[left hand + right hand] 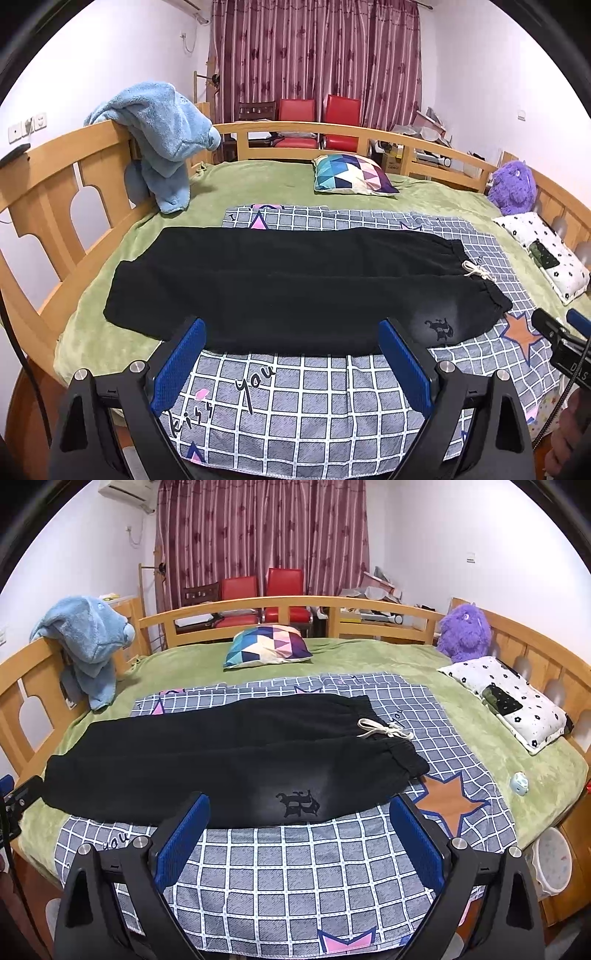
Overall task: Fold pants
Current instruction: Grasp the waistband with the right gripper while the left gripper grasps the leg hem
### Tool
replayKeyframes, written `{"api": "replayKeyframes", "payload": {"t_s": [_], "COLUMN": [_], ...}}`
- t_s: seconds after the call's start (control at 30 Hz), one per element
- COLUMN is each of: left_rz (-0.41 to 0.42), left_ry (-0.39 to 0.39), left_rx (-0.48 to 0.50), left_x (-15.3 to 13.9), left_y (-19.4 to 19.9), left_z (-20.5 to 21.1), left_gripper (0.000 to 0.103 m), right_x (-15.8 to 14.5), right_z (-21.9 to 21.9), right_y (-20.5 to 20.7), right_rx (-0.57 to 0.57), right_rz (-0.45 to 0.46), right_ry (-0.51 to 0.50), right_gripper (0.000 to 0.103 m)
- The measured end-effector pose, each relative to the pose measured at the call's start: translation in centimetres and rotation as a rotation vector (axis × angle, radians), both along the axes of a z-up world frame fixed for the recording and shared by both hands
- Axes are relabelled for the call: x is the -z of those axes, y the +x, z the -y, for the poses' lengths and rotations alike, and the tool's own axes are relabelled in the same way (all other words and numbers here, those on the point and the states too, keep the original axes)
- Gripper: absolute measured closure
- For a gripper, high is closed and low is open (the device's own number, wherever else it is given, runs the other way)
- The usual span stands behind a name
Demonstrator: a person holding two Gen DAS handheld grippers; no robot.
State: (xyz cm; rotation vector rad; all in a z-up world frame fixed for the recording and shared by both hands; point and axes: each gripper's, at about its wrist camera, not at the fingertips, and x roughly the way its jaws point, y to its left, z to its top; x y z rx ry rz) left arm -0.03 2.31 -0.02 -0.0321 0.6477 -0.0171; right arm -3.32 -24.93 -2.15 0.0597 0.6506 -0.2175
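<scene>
Black pants (295, 288) lie flat on a grey checked sheet (314, 406), legs side by side, hems at the left and waistband with a white drawstring (476, 271) at the right. They also show in the right wrist view (229, 760), with the drawstring (386, 731). My left gripper (291, 354) is open and empty, hovering at the pants' near edge. My right gripper (299, 830) is open and empty, near the pants' near edge by the printed logo (297, 803). The right gripper's tip shows in the left wrist view (554, 328).
The sheet lies on a green blanket (461, 709) on a wooden-railed bed (55, 192). A blue plush blanket (162, 140) hangs on the left rail. A patterned cushion (354, 175), a purple plush toy (465, 633), a white flowered pillow (509, 701) and a small round object (519, 782) sit around.
</scene>
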Motion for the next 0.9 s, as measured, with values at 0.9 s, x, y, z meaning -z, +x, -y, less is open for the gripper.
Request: {"api": "replayKeyframes", "payload": {"t_s": [0.9], "left_rz": [-0.251], "left_ry": [-0.214], "left_rx": [-0.195], "left_x": [15.9], "left_y": [9.2], "left_z": [-12.1], "left_gripper": [0.014], "right_x": [14.7], "right_z": [5.8], "right_y": [9.0], "right_rx": [-0.053], "right_rz": [-0.104], "right_ry": [0.142], "right_gripper": [0.031]}}
